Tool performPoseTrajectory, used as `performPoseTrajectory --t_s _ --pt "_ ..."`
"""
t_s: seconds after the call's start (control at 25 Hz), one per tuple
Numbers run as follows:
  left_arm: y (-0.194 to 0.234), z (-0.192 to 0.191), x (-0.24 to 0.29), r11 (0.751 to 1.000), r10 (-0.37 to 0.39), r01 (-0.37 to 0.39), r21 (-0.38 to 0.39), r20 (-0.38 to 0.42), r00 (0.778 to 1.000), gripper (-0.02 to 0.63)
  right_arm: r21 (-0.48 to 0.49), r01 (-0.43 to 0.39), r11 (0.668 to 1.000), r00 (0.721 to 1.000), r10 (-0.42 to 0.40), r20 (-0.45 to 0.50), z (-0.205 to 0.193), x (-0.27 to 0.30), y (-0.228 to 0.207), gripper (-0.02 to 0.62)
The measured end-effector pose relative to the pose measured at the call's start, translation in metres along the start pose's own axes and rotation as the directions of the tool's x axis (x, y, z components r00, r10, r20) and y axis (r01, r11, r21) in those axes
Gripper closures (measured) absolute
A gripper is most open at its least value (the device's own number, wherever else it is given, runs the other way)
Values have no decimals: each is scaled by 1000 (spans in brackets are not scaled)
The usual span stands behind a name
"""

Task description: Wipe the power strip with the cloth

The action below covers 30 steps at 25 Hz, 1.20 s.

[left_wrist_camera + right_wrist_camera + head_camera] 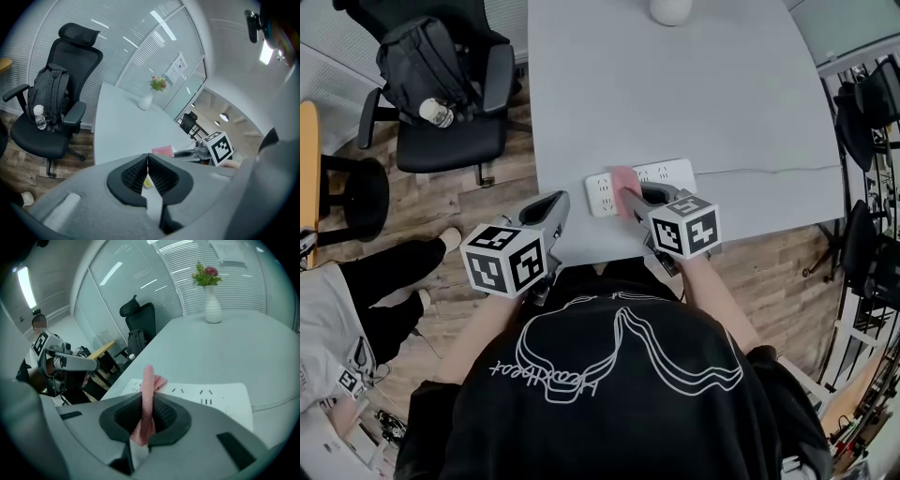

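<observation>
A white power strip (670,174) lies near the front edge of the grey table (675,94), also seen ahead of the right jaws (211,397). My right gripper (636,199) is shut on a pink cloth (147,394), which rests on the strip's middle (624,186). My left gripper (555,208) hovers at the table's front left corner, jaws shut with nothing held (148,174). In the left gripper view the cloth (163,151) and the right gripper's marker cube (220,146) show to the right.
A black office chair (441,89) with a backpack and bottle stands left of the table. A white vase (671,9) with flowers (206,273) sits at the table's far end. The strip's cable (778,170) runs right. Another person (356,300) is at left.
</observation>
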<state>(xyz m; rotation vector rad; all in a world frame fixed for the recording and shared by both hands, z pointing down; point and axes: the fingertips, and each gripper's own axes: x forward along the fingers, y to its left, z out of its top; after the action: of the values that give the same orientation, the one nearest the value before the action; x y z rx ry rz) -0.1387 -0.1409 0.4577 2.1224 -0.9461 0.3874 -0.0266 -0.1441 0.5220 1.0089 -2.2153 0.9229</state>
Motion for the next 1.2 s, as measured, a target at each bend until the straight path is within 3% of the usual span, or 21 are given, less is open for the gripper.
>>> performPoseTrajectory --t_s 0.8,1.2 --pt "-56 -2 57 1000 2 -2 -7 -21 1000 592 60 51 997 999 -51 6 -15 -60 -93 545" --pt "-69 -5 73 1000 10 -10 -27 -12 1000 592 39 106 994 994 -106 -1 -18 -82 -129 545"
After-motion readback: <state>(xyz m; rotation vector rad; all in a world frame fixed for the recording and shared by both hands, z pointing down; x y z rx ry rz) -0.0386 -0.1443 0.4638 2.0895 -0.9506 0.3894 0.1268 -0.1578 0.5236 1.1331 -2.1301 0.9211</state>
